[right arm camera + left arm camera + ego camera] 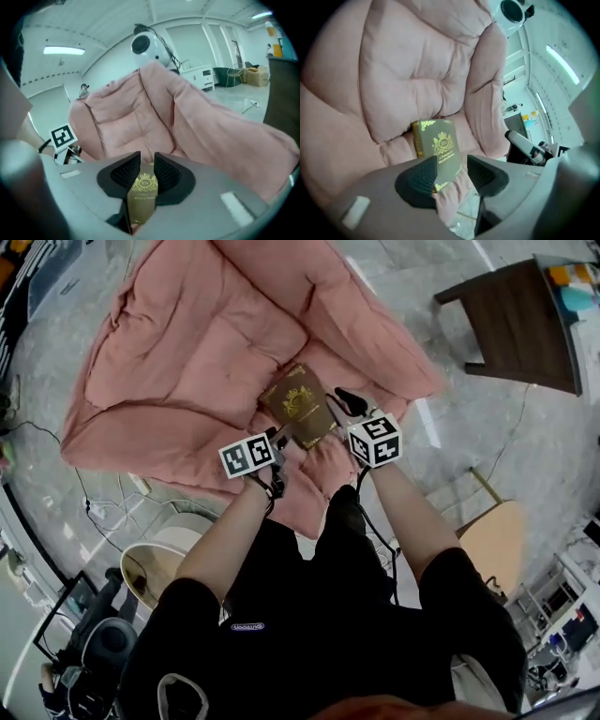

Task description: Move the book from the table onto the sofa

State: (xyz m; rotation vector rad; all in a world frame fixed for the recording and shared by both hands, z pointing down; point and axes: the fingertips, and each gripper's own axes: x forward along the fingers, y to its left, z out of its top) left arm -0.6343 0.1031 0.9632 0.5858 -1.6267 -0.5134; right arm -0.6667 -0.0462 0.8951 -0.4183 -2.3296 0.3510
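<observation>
Lying near sofa [380, 348] front edge: book [300, 404]; cushions [187, 348] beyond.

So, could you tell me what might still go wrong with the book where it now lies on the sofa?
1. The book lies near the front edge of the pink sofa seat, so it could slide off onto the floor.
2. The left gripper and right gripper, both open, are close to it; a careless move might knock or snag it.
</observation>
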